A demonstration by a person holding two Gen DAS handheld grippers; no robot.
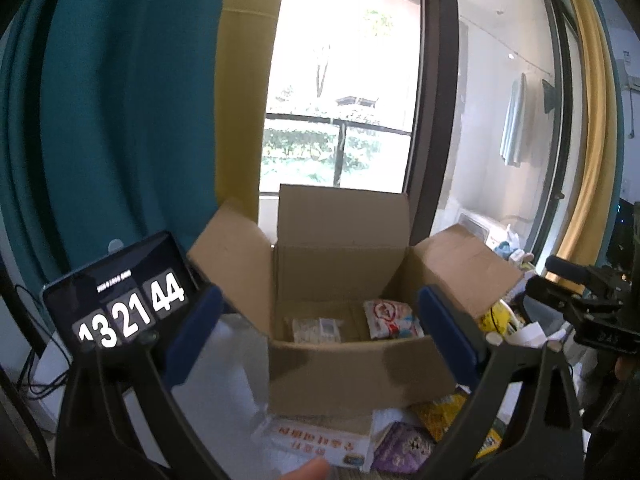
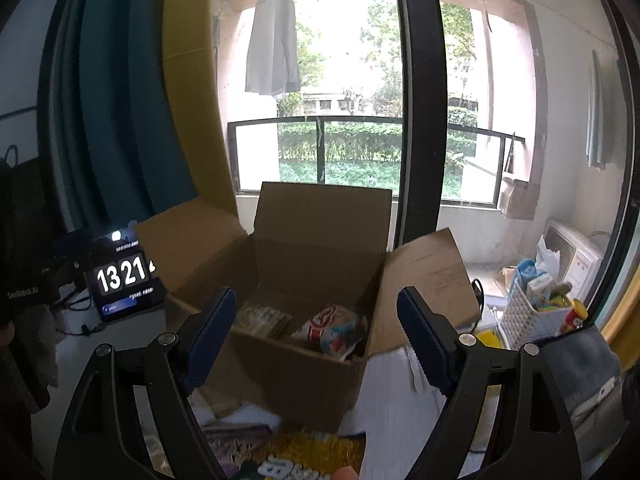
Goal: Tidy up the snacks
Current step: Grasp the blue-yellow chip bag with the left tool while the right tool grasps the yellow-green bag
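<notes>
Snacks [image 1: 394, 317] are seen inside the cardboard box [image 2: 288, 368]; both hand-held grippers, left [image 1: 320, 330] and right [image 2: 316, 330], are held wide and empty. A packet [image 2: 308, 454] at the tabletop's near edge is judged next for pickup.

Digital clock [image 1: 124, 304] beside teal curtain [image 1: 100, 100]; shirt [image 2: 272, 36] outside window.

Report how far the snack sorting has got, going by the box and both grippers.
Done: the cardboard box stands open with two packs inside, a red-and-white snack bag and a pale flat pack.
In hand: nothing. The left gripper and right gripper are both open and empty.
Left: a purple packet, a yellow packet and a white box lie in front of the box.
</notes>
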